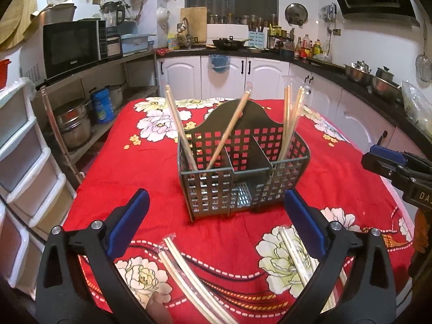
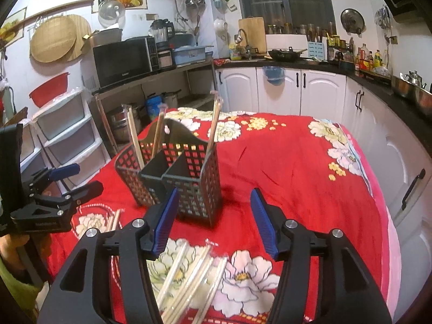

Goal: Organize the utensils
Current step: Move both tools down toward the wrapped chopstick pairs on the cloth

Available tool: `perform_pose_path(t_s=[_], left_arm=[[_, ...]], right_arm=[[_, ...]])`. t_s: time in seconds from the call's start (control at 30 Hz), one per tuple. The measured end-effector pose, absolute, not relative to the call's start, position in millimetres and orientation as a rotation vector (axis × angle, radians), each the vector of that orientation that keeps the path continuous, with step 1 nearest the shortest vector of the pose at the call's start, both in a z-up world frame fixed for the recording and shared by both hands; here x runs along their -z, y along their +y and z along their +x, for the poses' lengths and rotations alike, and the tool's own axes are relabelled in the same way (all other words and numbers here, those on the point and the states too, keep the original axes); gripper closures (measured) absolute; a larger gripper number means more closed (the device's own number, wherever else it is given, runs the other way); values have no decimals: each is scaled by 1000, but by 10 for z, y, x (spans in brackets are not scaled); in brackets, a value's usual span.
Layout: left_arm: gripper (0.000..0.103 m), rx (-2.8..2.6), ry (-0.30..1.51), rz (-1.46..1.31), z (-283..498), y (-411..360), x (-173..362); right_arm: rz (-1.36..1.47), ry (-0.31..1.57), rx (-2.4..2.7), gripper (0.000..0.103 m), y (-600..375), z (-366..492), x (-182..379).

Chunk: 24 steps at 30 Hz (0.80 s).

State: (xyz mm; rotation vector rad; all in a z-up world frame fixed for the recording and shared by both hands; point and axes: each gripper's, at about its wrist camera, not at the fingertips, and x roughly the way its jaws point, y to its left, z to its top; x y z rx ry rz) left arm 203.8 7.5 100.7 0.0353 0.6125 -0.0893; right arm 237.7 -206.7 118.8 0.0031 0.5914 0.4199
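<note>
A dark perforated caddy (image 1: 210, 191) (image 2: 197, 167) with three compartments stands on the red floral cloth (image 1: 151, 178). Wooden chopsticks (image 1: 179, 128) lean in its left compartment and more chopsticks (image 1: 290, 118) in its right one; the middle one looks empty. Wrapped chopstick pairs (image 1: 183, 270) (image 2: 189, 270) lie on the cloth in front of it. My left gripper (image 1: 216, 194) (image 2: 81, 179) hovers open over them, short of the caddy, with nothing between its pads. My right gripper (image 2: 215, 193) (image 1: 388, 162) is open too, just before the caddy's right corner and above another wrapped bundle (image 1: 297, 253).
White cabinets (image 2: 321, 91) and a black counter with pots run behind and to the right of the table. A shelf with a microwave (image 1: 73, 46) and a plastic drawer unit (image 1: 19, 148) stand at the left. A fingertip (image 1: 155, 307) shows at the bottom edge.
</note>
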Motion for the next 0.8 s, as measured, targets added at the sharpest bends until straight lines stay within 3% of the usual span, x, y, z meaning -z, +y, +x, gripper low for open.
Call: perform_pose_path(t_s=[0.8], left_arm=[[12,128,698,107,1837,-209,-583]], right_arm=[[-23,712,-424,50,-2168,2195,-730]])
